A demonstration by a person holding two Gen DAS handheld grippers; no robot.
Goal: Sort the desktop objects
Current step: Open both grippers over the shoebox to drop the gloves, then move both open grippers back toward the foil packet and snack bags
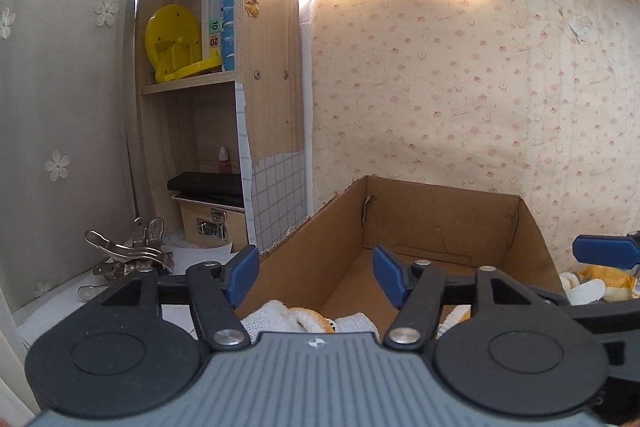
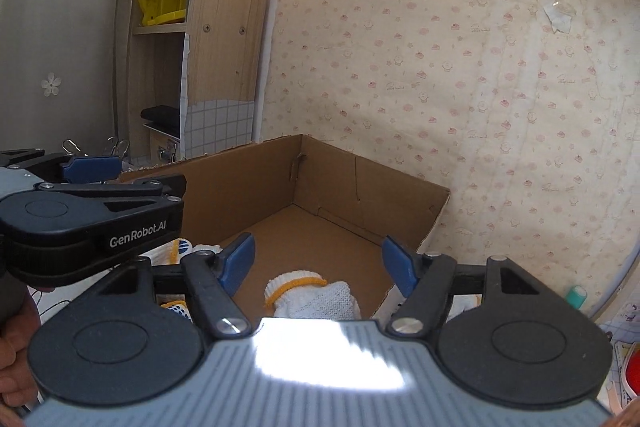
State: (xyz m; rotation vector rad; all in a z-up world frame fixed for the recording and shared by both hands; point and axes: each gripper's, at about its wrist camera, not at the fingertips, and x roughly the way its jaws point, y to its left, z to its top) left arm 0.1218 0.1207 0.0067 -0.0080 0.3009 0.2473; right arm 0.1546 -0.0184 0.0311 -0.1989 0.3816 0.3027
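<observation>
An open cardboard box (image 1: 440, 219) (image 2: 360, 187) stands against the wallpapered wall. White knit gloves with yellow cuffs (image 1: 304, 321) (image 2: 308, 293) lie in its near end. My left gripper (image 1: 316, 275) is open over the box's near left wall, above the gloves, holding nothing. My right gripper (image 2: 318, 265) is open above a glove in the box, holding nothing. The left gripper's body shows at the left of the right wrist view (image 2: 92, 215). A blue fingertip of the right gripper shows at the right edge of the left wrist view (image 1: 604, 251).
A wooden shelf unit (image 1: 192, 83) stands left of the box, with a yellow plastic piece (image 1: 172, 43), a black case and a small wooden box (image 1: 208, 223). Metal clips (image 1: 128, 255) lie on the desk by the curtain. A teal item (image 2: 576, 295) lies at the right.
</observation>
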